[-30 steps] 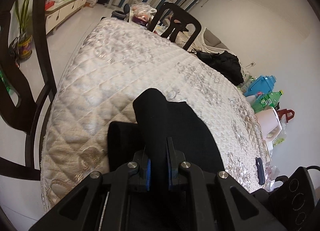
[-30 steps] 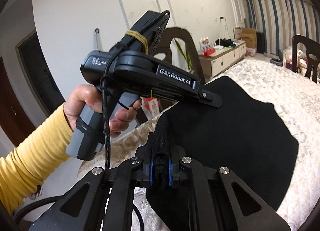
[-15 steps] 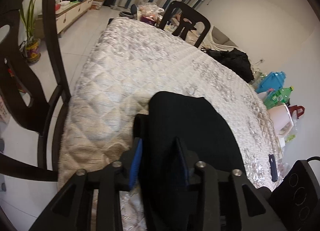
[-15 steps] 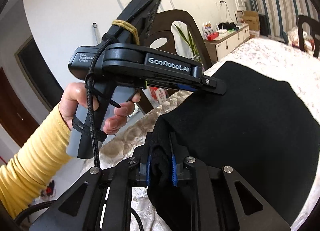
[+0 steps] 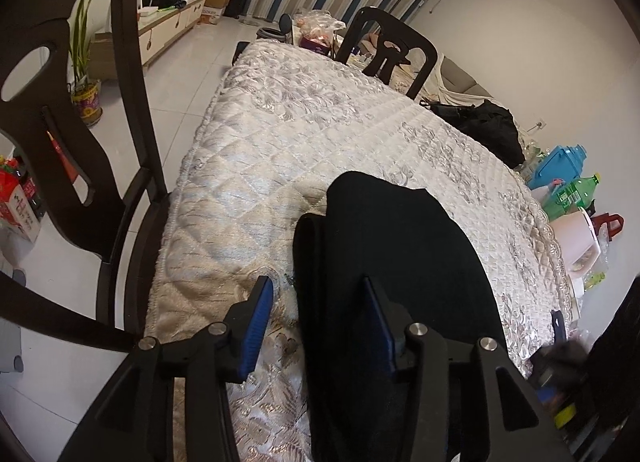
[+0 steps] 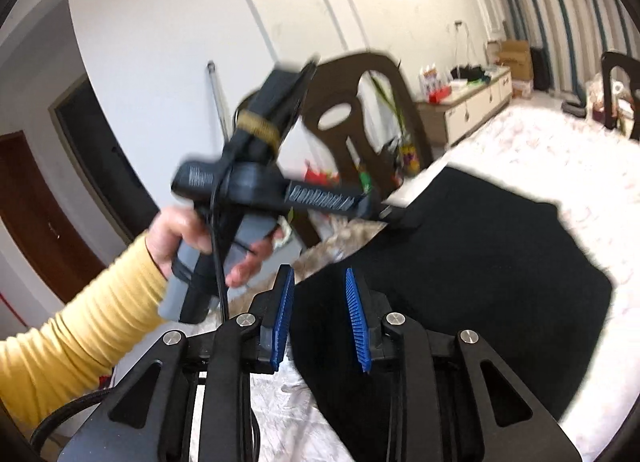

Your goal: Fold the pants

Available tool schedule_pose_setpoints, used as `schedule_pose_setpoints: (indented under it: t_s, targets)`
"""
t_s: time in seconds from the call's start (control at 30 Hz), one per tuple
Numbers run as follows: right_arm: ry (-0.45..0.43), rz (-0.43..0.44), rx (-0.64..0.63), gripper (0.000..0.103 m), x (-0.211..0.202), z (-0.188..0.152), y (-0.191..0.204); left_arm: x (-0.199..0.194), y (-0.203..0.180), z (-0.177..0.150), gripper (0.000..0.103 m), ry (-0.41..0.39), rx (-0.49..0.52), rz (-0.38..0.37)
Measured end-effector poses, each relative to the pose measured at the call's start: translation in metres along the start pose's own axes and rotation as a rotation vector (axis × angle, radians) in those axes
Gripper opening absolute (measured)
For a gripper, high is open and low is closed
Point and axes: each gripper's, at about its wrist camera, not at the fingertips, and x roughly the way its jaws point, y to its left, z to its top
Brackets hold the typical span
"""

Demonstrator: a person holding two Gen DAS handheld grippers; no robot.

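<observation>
The black pants lie folded on the quilted cream table cover. My left gripper hangs over their near left edge, jaws opening. The folded edge runs between the blue pads, and the left pad is clear of the cloth. In the right wrist view my right gripper is also opening over the near corner of the pants, its pads off the cloth. There a hand in a yellow sleeve holds the left gripper, whose tip is at the pants' far edge.
A dark wooden chair stands close at the table's left edge and another chair at the far side. A black bag lies on the far right of the table. A green bottle and a white kettle crowd the right edge.
Both grippers were shut on bunched black cloth and have since parted their jaws. The cloth has dropped out of them and lies flat. The left gripper has tilted a little.
</observation>
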Motion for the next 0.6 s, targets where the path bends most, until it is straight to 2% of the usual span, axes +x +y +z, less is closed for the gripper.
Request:
schedule_pose_setpoints:
  t_s: [0.1,0.23,0.43,0.57,0.6]
  targets:
    - [-0.029,-0.067,-0.025,0.033,-0.016,0.003,-0.005,-0.006,-0.003,-0.003,0.052,-0.012,0.014,0.004]
    - [0.033,-0.155,-0.047,0.033,-0.002,-0.006,-0.008,-0.01,-0.008,-0.009,0.053,-0.015,0.017,0.007]
    - [0.173,-0.134,-0.075,0.033,0.043,-0.022,-0.002,-0.019,-0.013,-0.021,0.053,-0.022,0.031,0.02]
    - [0.168,-0.13,-0.081,0.034,0.039,-0.023,-0.004,-0.028,-0.011,-0.028,0.057,-0.036,0.019,0.025]
    - [0.161,-0.127,-0.077,0.039,0.037,-0.022,-0.005,-0.03,-0.011,-0.03,0.058,-0.039,0.015,0.025]
